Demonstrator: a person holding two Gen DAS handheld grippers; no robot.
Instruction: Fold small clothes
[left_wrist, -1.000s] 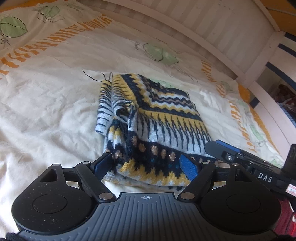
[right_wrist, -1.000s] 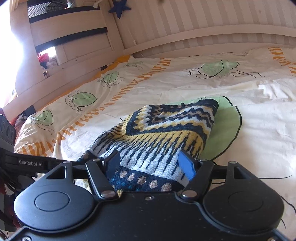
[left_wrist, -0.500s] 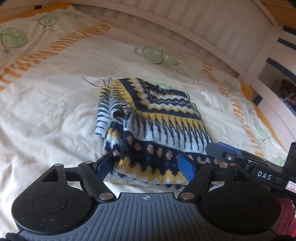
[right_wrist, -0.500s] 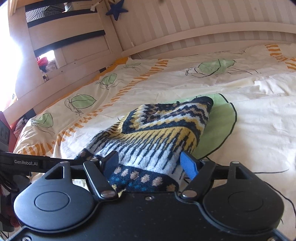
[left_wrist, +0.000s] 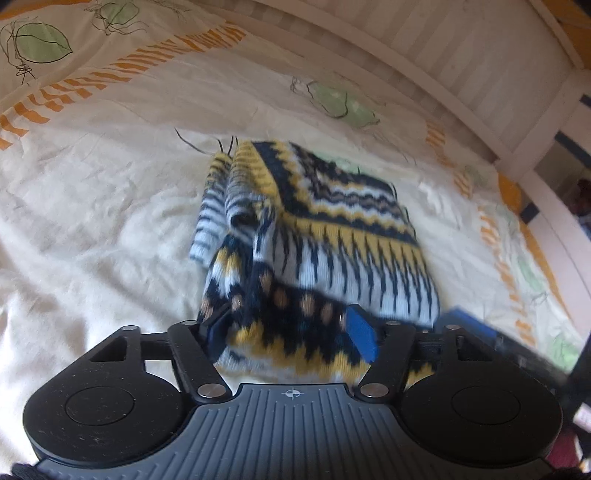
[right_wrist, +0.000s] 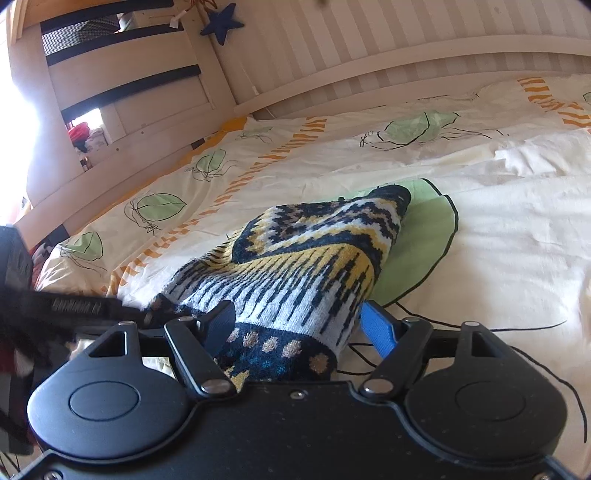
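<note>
A knitted garment (left_wrist: 317, 236) in navy, yellow and pale blue lies folded on the bed; it also shows in the right wrist view (right_wrist: 306, 266). My left gripper (left_wrist: 288, 328) is open, its blue fingers either side of the garment's near hem. My right gripper (right_wrist: 299, 325) is open too, its fingers straddling the near right corner of the garment. The right gripper's body shows at the lower right of the left wrist view (left_wrist: 517, 339), blurred.
The bed sheet (left_wrist: 92, 221) is cream with green leaves and orange stripes. A white slatted bed rail (right_wrist: 369, 74) runs along the far side. A wooden bed end with dark slats (right_wrist: 125, 88) stands at the left, a blue star (right_wrist: 221, 26) hanging by it.
Both grippers have moved forward over the garment's near edge, and their fingers have narrowed around it. The garment's near hem has bunched up slightly between the left fingers.
</note>
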